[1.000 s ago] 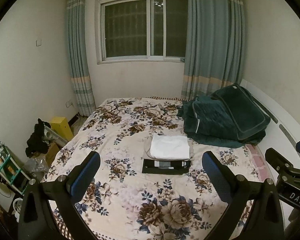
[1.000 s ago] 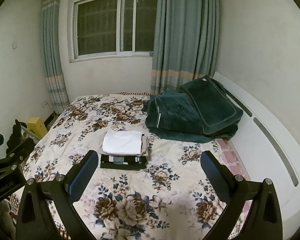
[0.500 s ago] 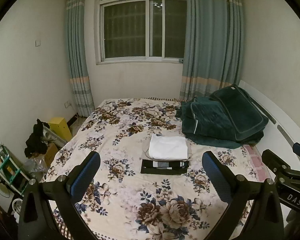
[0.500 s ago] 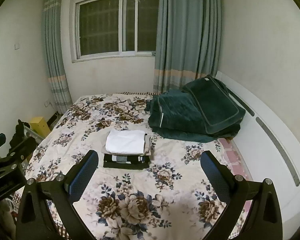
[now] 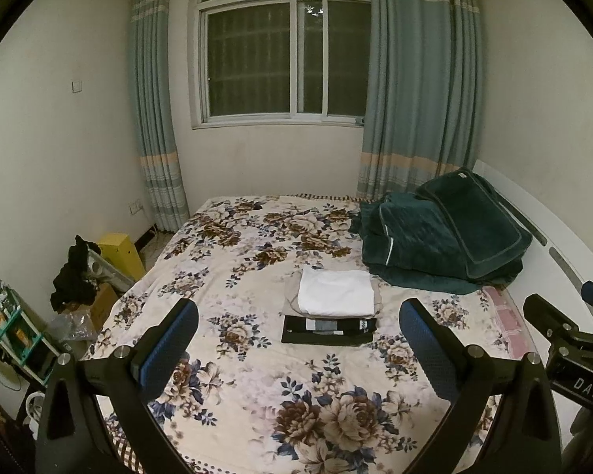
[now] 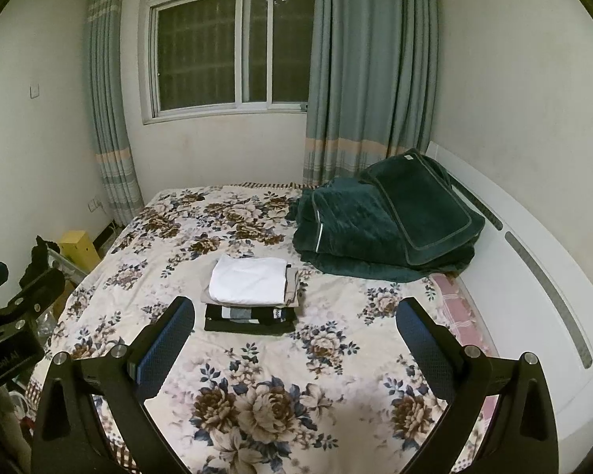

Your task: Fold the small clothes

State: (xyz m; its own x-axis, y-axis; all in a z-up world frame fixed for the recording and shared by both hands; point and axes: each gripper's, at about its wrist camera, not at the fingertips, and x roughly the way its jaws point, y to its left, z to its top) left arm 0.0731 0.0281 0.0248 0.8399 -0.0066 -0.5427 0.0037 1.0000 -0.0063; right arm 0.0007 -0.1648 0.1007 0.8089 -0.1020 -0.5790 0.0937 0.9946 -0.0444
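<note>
1. The left claw (image 5: pixel 298 339) was spread wide and held nothing, hanging above the near part of the flowered bed (image 5: pixel 257 414), well short of any clothing.
2. The right claw (image 6: pixel 295 337) was likewise spread wide and empty, held at about the same height just beside its partner.
3. The clothes lay straight ahead of both claws and well apart from them, near the middle of the bed: a folded white garment (image 5: pixel 336 291) on top of a beige piece (image 5: pixel 290 296).
4. A dark folded garment (image 5: pixel 327 330) with pale stripes lay on the side of the white one nearest the claws, touching or slightly tucked under it; which, I could not tell.
5. In the right wrist view the white garment (image 6: pixel 251 280) sat ahead and left of the gap between the fingers, and the dark garment (image 6: pixel 249 320) too. In the left wrist view both sat ahead and a little right of centre.
6. So the pile lay between the two claws, neither clearly nearer. The long side of each folded piece ran across the line of reach, left to right.
7. All visible clothes looked already folded, so the task seemed at or near its end. Any further grip would need a long forward reach and a drop to the bed.
8. A heap of green bedding (image 6: pixel 387 221) lay beyond the pile, ahead and right of the claws and clear of the pile.
</note>
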